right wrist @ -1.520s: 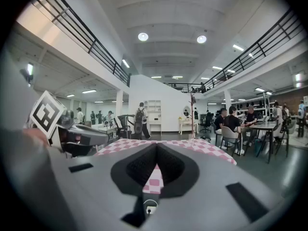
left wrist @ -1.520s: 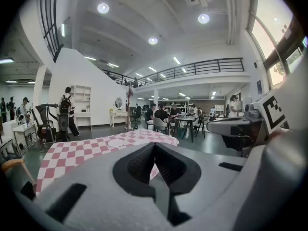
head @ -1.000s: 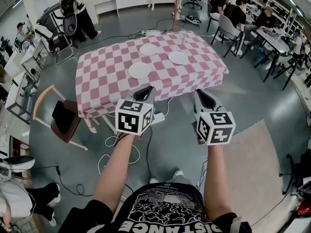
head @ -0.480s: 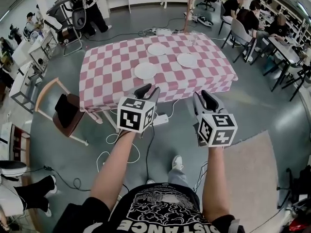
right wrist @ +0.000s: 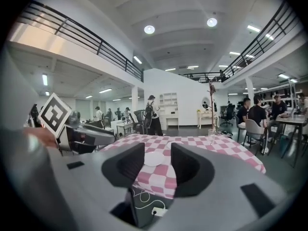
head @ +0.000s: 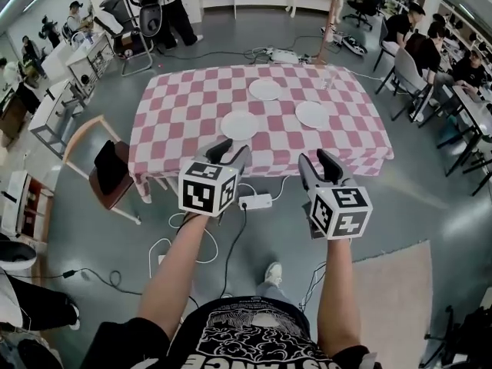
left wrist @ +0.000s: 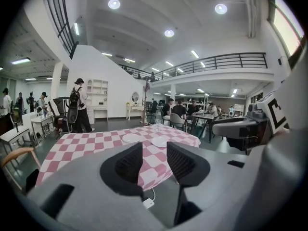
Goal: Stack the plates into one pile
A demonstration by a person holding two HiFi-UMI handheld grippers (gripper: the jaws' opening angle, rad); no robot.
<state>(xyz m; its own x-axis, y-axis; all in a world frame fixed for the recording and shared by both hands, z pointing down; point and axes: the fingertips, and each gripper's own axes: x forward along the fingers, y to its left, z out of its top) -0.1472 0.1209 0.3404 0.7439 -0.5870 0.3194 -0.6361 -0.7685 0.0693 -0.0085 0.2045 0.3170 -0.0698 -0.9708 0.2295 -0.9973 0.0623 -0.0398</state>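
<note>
Standing back from a counter (head: 177,121) covered in pink-and-white checks, with grey floor (head: 430,198) showing between body and the near edge. Got three white plates up there, all separate, none stacked:
- near plate (head: 239,124) a bit in from the near edge, around the middle
- right plate (head: 312,114) beside it, toward the right edge
- far plate (head: 265,89) behind and between those two

Plenty of bare checks on the left half. Also spotting a clear glass (head: 330,78) close to the far right corner, apart from the plates.

Holding the left tongs (head: 229,151) and right tongs (head: 317,160) out side by side in the air, short of the near edge and well apart from any plate. Both released and opening wider right now, nothing between the pads, just checks and floor seen through the gaps.

Down below, a white power strip (head: 254,201) and loose cables (head: 207,244) on the floor by the counter's near hem. A wooden chair (head: 104,171) off the near left corner, a pale rug (head: 400,298) near right. Open floor along the left and right sides, and people (head: 430,48) seated at desks (head: 477,106) well off to the far right.
</note>
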